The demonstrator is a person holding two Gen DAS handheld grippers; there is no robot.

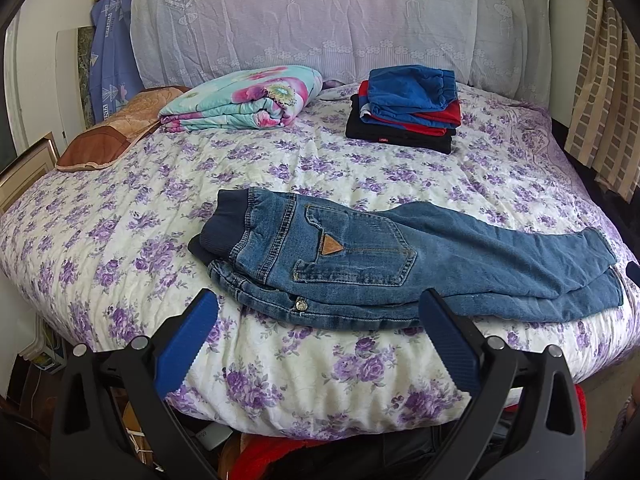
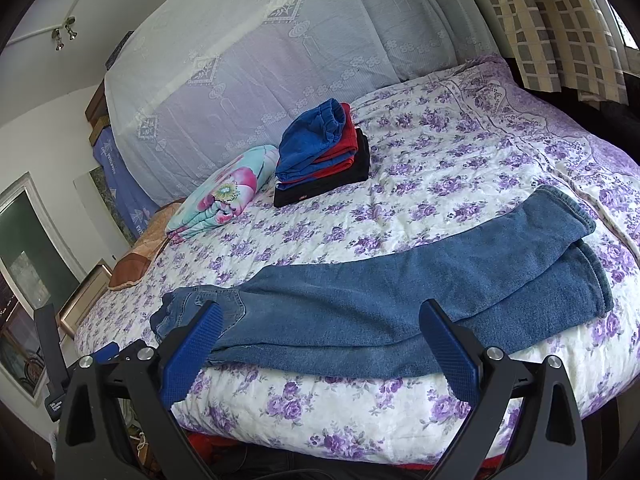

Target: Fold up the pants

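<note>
A pair of blue denim pants point(image 1: 400, 264) lies on the floral bedspread near the bed's front edge, folded lengthwise with one leg on the other, waistband at the left and cuffs at the right. A back pocket with a brown triangle patch faces up. My left gripper point(image 1: 318, 304) is open just in front of the waist end, its blue fingertips wide apart and empty. In the right wrist view the pants point(image 2: 400, 300) stretch rightward to the cuffs. My right gripper point(image 2: 320, 316) hovers open before the legs, holding nothing. The left gripper's tip point(image 2: 106, 352) shows at the lower left.
A stack of folded clothes, blue over red over black point(image 1: 404, 108) point(image 2: 320, 156), sits at the back of the bed. A folded floral blanket point(image 1: 244, 98) and a brown pillow point(image 1: 108, 136) lie at the back left. A checked curtain point(image 1: 600, 92) hangs at the right.
</note>
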